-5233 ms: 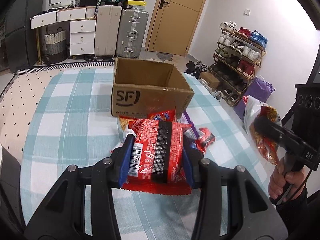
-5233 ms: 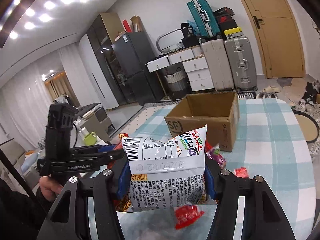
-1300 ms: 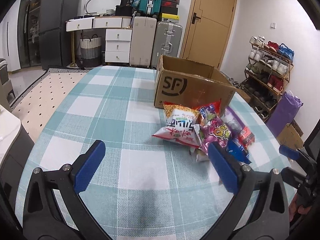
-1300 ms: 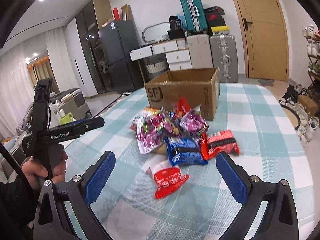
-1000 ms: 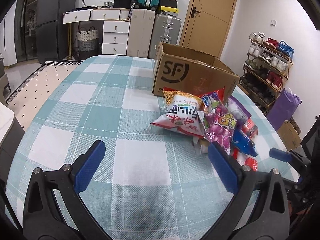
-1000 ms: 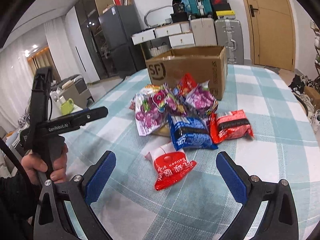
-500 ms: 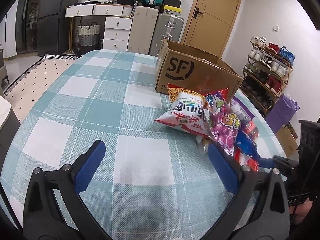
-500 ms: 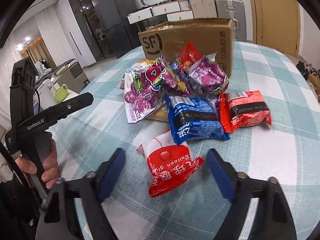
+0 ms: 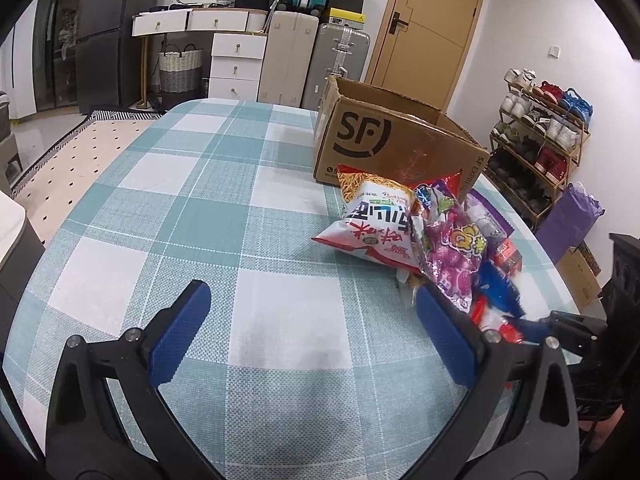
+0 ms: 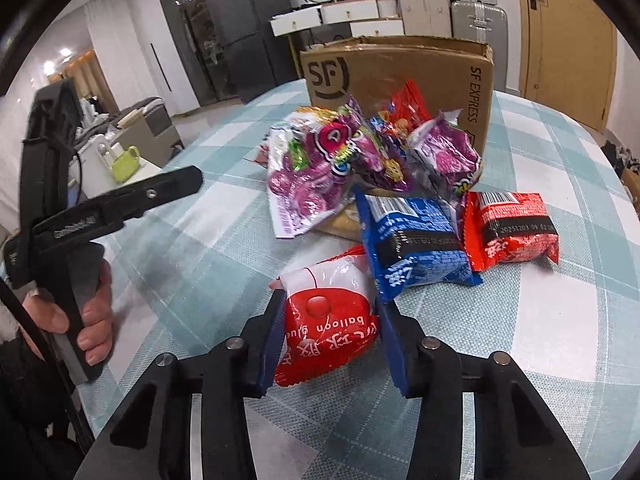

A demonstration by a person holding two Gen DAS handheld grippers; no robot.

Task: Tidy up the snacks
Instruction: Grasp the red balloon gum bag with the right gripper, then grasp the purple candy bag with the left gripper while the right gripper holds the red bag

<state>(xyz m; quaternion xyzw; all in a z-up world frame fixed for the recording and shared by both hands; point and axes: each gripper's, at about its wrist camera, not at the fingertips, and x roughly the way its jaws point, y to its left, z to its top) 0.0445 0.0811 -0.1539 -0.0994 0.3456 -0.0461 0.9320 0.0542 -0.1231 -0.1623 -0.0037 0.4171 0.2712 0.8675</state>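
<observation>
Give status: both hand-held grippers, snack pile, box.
Right hand-held gripper shut on red balloon-glue packet. Left hand-held gripper open, empty, over bare tablecloth. Remaining snack pile sits against the cardboard box; box top open, path unobstructed.

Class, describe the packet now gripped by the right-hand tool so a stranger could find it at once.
Start at the brown cardboard box on the teal checked tablecloth; a heap of snack packets lies before it. At the heap's near edge, between the right gripper's blue jaws, sits the red-and-white balloon glue packet, the only one with English lettering.
</observation>
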